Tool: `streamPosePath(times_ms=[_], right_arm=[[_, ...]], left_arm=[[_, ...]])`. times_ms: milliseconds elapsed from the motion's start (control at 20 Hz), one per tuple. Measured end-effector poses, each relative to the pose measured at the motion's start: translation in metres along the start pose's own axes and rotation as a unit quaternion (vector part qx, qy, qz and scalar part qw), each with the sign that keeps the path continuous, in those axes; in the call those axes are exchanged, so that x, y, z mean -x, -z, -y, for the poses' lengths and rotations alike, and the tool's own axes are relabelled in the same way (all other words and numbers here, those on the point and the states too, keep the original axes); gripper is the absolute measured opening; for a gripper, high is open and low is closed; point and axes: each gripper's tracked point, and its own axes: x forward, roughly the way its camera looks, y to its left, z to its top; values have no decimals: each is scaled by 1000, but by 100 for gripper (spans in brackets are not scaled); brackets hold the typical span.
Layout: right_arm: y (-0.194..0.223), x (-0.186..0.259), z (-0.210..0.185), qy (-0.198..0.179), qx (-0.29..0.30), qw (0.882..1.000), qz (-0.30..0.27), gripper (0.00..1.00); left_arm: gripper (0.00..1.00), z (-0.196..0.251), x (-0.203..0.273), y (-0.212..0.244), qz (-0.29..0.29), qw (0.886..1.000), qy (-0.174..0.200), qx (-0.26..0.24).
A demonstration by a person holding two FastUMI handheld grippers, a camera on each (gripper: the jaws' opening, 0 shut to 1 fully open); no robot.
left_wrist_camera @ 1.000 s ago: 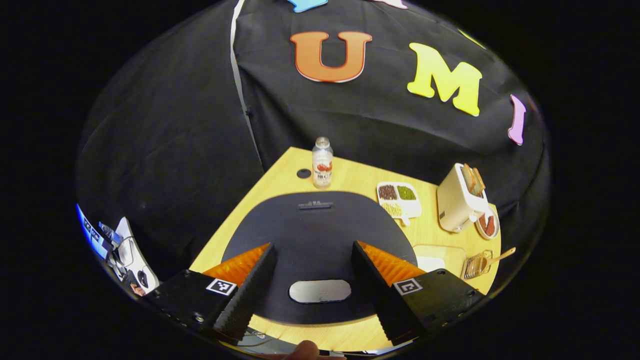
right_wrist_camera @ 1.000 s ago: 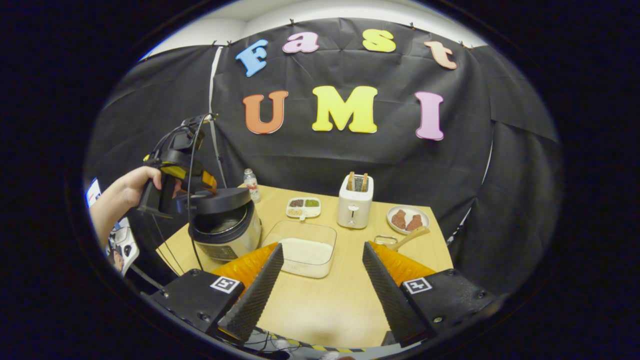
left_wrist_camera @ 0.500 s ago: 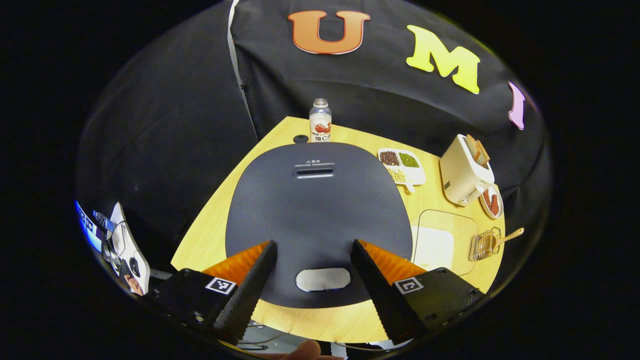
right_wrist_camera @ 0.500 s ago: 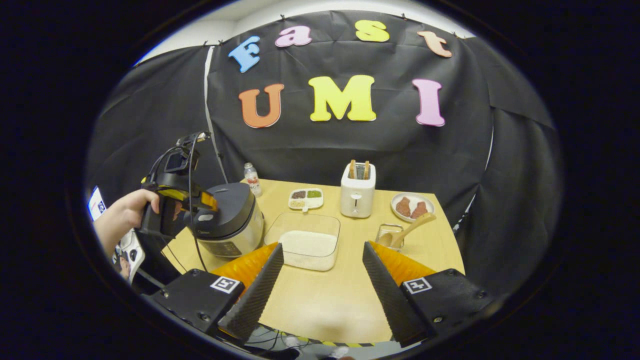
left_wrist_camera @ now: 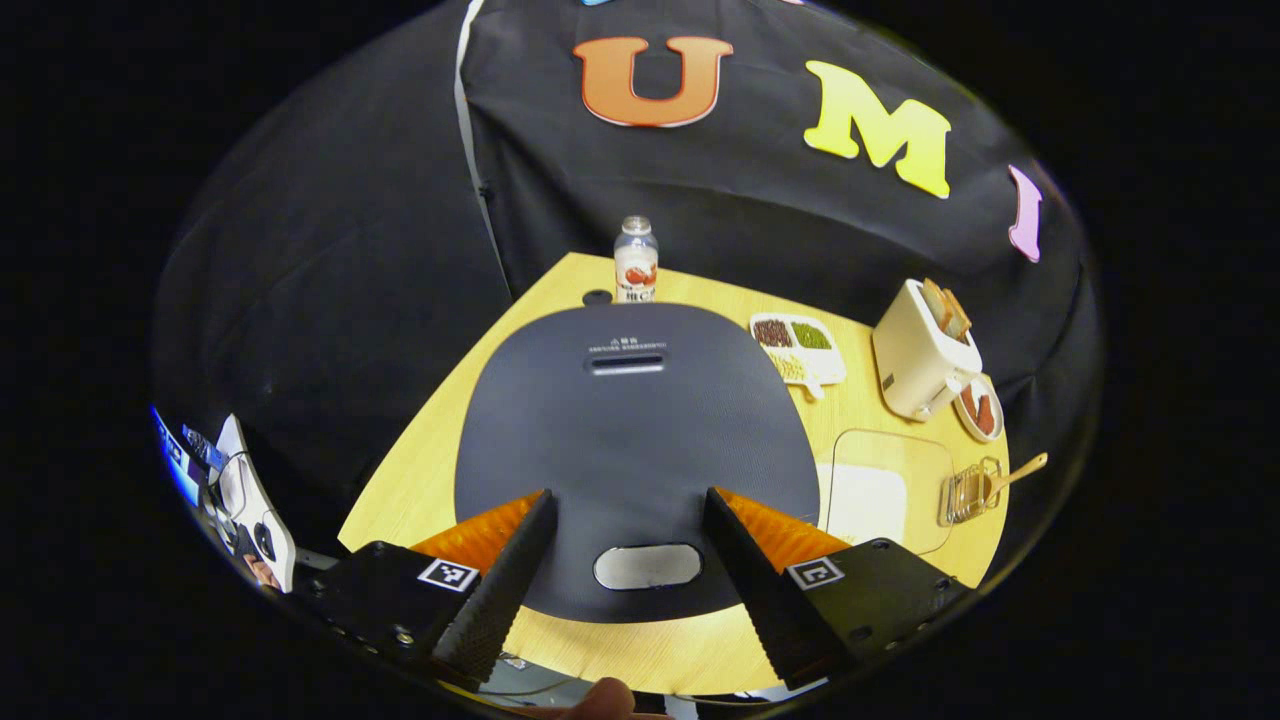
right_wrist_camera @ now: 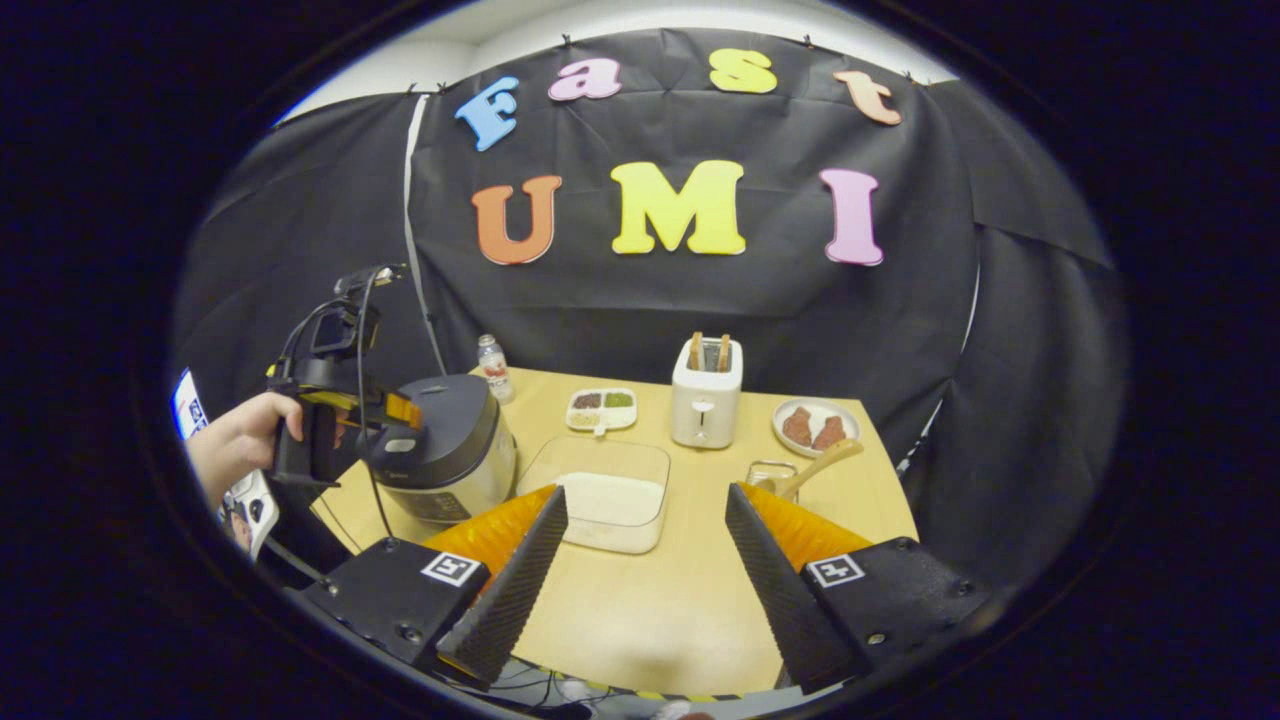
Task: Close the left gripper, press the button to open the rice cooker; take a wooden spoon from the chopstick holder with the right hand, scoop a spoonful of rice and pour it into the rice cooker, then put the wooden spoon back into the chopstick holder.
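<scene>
Fingers of the left gripper (left_wrist_camera: 628,570) are spread wide, with the rice cooker (left_wrist_camera: 630,440) button (left_wrist_camera: 647,566) framed right between them. Right gripper (right_wrist_camera: 645,560) is held wide too, nothing gripped.

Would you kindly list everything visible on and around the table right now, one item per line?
rice cooker: one, dark lid shut, table's left front.
button: one, silvery, lid's front edge.
bottle: one, clear, behind cooker.
rice container: one, clear, white rice, centre.
sectioned dish: one, white, beans, behind container.
toaster: one, white, bread in slots, rear centre.
plate: one, white, brown pieces, right of toaster.
chopstick holder: one, clear, right.
wooden spoon: one, in holder.
table: one, light wood.
hand: one, holding left claw.
left claw: open, over button.
right claw: open, above table front.
</scene>
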Motion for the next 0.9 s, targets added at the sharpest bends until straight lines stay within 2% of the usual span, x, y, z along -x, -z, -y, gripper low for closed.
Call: streamPosePath(times_ms=[100,150,250,300,400,450,500,600,650,750,800,900], right_arm=[[-22,3,6,20,2,999,41,100],[-34,5,7,30,3,997,64,100],[-60,12,8,46,-2,993,110,100],[-72,16,7,52,-3,990,128,100],[-85,16,7,56,4,987,150,100],[-94,21,7,59,9,985,161,100],[-102,30,6,63,8,982,178,100],[-111,40,4,67,12,978,198,100],[-110,43,2,69,15,977,199,100],[-111,51,-1,68,16,976,206,100],[-109,52,0,70,17,976,204,100],[-104,54,1,71,12,977,200,100]], left_arm=[[96,-2,27,-32,88,996,-4,-9],[95,-3,44,-47,136,990,-8,-20],[95,1,85,-80,231,972,-6,-44],[95,9,107,-90,279,959,-2,-56],[95,19,162,-96,344,936,2,-70],[95,21,185,-92,360,930,11,-72],[100,27,204,-85,368,927,26,-72],[91,34,235,-78,383,920,47,-71],[96,35,244,-73,384,919,54,-70],[95,39,262,-68,394,915,65,-64],[100,36,263,-70,400,912,64,-64],[95,36,269,-65,398,913,67,-62]])
